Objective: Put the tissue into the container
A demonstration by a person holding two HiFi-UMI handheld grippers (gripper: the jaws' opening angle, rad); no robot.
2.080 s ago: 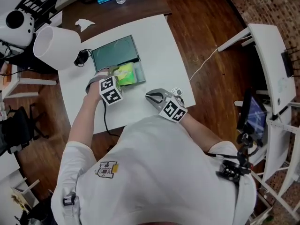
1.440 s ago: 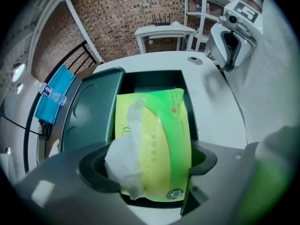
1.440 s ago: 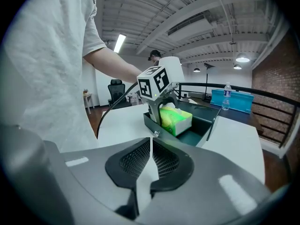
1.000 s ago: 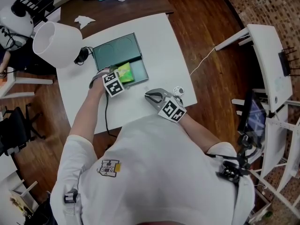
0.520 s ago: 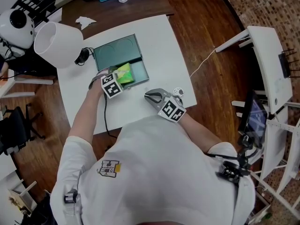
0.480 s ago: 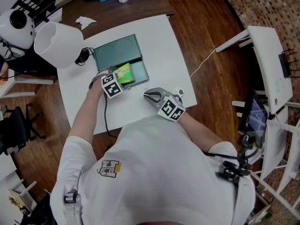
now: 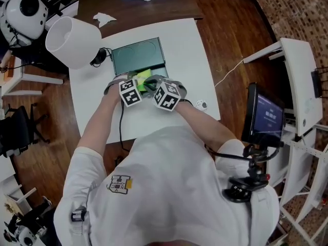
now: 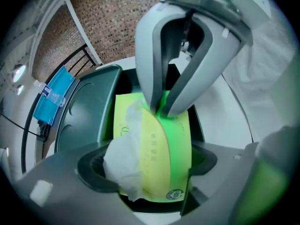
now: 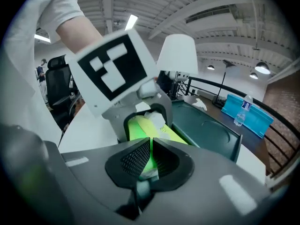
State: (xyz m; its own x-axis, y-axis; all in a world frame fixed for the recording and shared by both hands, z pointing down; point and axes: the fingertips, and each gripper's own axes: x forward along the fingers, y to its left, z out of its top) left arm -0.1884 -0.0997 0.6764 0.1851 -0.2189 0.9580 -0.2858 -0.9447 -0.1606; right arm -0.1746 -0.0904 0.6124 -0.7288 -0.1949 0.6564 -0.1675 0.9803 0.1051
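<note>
On the white desk (image 7: 192, 55), the yellow-green tissue pack (image 8: 166, 149) sits in the near part of the open dark green container (image 8: 86, 116), with a white tissue (image 8: 123, 161) bulging out of it. The left tongs (image 8: 147, 170) stand wide around the pack, a pad against each side, gripping it. The right tongs (image 9: 151, 159) come in from the right, just beside the left ones, and are pinched almost together on a thin green edge of the pack.
</note>
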